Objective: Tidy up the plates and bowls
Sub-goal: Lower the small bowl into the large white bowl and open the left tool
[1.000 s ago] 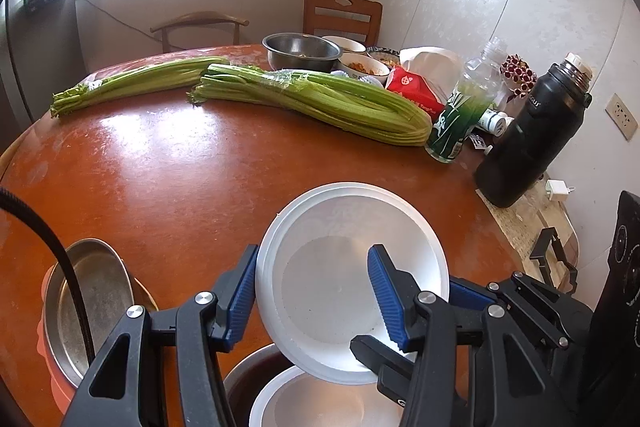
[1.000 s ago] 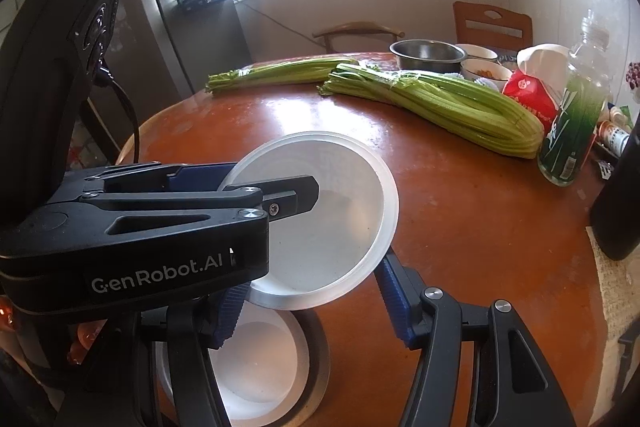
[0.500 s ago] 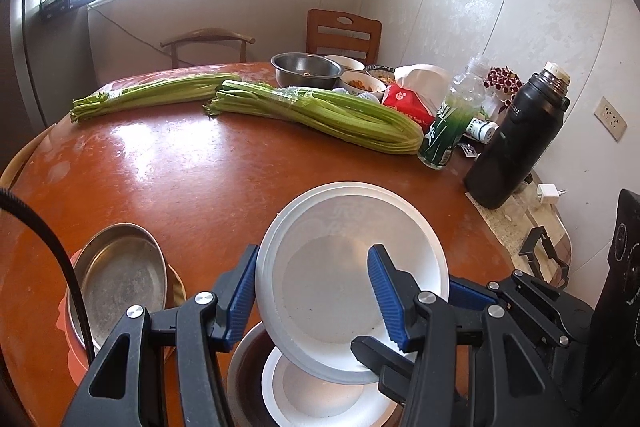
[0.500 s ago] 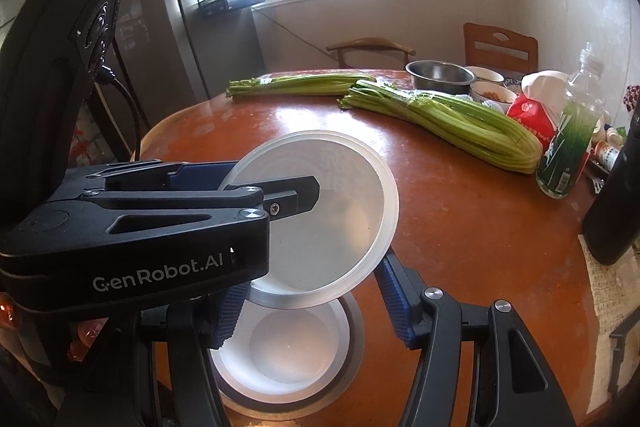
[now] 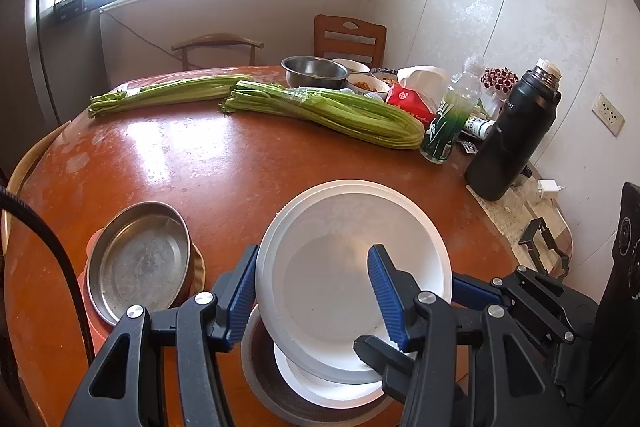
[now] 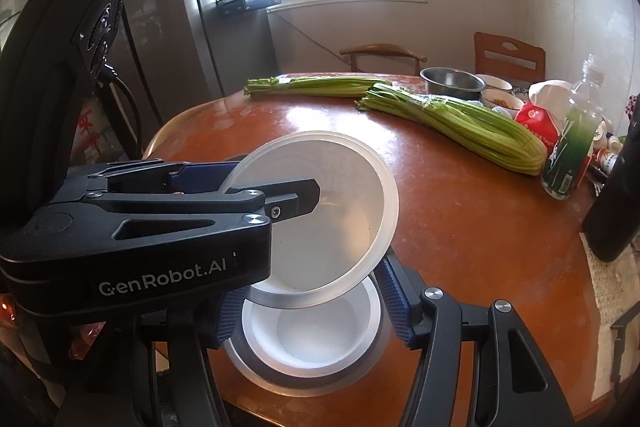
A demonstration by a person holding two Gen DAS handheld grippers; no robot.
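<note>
My left gripper [image 5: 312, 291] is shut on a white plastic bowl [image 5: 344, 267], one blue finger outside the rim and one inside. It holds the bowl tilted above a second white bowl [image 5: 332, 385] that sits in a steel bowl [image 5: 272, 393] at the table's near edge. In the right wrist view the left gripper's finger [image 6: 280, 201] reaches into the held bowl [image 6: 332, 211], which hangs over the nested white bowl [image 6: 316, 335] in the steel bowl [image 6: 260, 373]. My right gripper [image 6: 310, 311] is open, its fingers on either side of these nested bowls, holding nothing.
A steel plate [image 5: 138, 259] lies on an orange dish at the near left. Two celery bunches [image 5: 320, 111] lie across the far table. A steel bowl [image 5: 314, 71], food bowls, a red bag, a green bottle [image 5: 446, 131] and a black thermos [image 5: 514, 135] crowd the far right.
Both views have pulled back and up from the table. More of the nested bowls below shows. The left gripper keeps its hold on the white bowl.
</note>
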